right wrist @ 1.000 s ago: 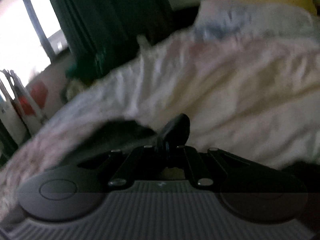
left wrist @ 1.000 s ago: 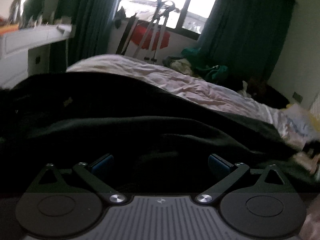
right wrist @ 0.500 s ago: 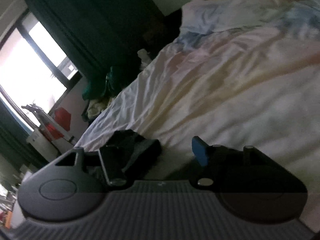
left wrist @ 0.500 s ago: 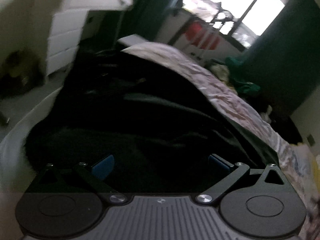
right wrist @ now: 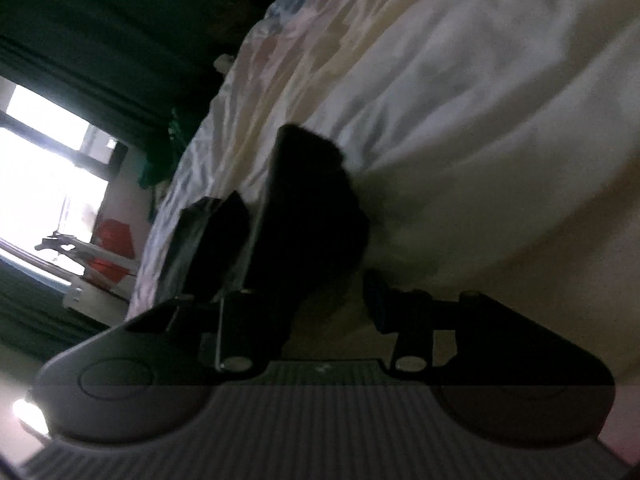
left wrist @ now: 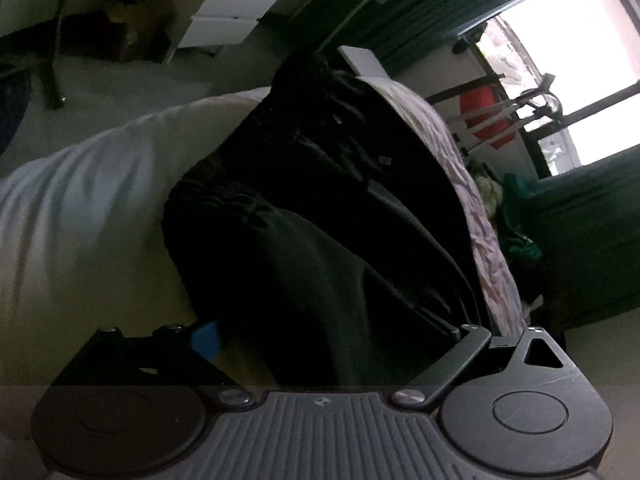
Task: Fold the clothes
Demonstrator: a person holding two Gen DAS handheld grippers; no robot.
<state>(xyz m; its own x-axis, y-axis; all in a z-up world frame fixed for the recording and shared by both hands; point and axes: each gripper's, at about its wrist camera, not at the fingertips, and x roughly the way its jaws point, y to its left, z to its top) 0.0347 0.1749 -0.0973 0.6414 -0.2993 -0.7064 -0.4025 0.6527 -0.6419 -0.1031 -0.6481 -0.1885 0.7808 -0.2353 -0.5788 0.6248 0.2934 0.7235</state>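
Note:
A dark garment (left wrist: pixel 320 240) lies spread along the bed; its gathered waistband end lies toward the left in the left wrist view. My left gripper (left wrist: pixel 328 336) is open, its jaws standing wide apart around the near edge of the garment; the blue pad of the left finger (left wrist: pixel 206 340) shows. In the right wrist view a dark end of the garment (right wrist: pixel 308 216) lies on the pale sheet, between the jaws of my right gripper (right wrist: pixel 320 304), which is open. The view is rolled sideways and dim.
The bed has a pale crumpled sheet (right wrist: pixel 480 120). A white drawer unit (left wrist: pixel 248 4) stands beyond the bed. A window (left wrist: pixel 560 60), dark green curtains (left wrist: pixel 592 232), a drying rack with a red item (left wrist: pixel 486 116) and a clothes heap (left wrist: pixel 516 216) lie at the far side.
My right gripper was shut on dark cloth a second ago and has opened; the cloth lies on the sheet. Both views have rolled, and the left gripper has moved to the garment's edge.

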